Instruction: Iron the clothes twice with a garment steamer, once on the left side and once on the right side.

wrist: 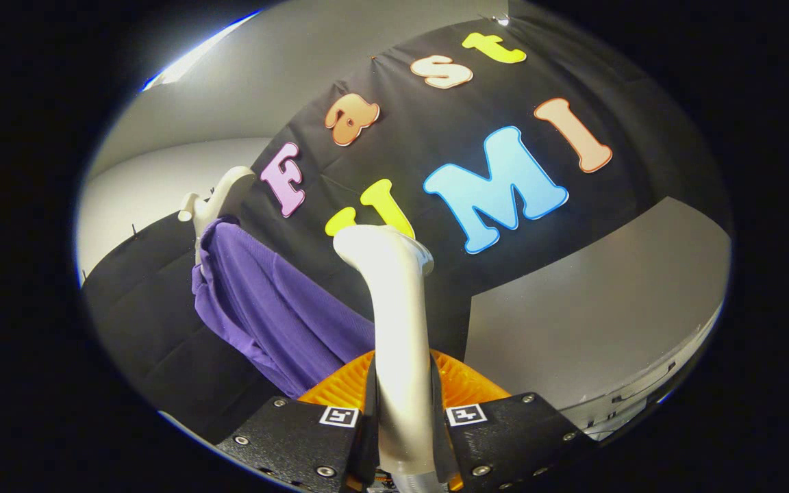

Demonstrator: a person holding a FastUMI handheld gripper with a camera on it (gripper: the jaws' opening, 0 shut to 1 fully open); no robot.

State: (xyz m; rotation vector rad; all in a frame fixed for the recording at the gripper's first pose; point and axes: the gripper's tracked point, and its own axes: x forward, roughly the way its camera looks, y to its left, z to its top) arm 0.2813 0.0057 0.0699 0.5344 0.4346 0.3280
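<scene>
Tool [403,418] clamped tight on the white garment steamer [398,322], both fingers pressing its handle; steamer head up, purple garment [264,301] hanging just beside it on a pale hanger [220,195].

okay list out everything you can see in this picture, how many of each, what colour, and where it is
garment steamer: one, cream white, handle clamped between the fingers, head rising ahead of them toward the booth wall.
purple garment: one, purple, hanging on the hanger, beside the steamer and beyond the fingers.
hanger: one, cream white, at the top of the garment against the wall.
booth wall: one, black cloth, behind garment and steamer.
grey wall panels: pale grey, flanking the black cloth.
gripper: one, both fingers pressing the steamer's handle.
</scene>
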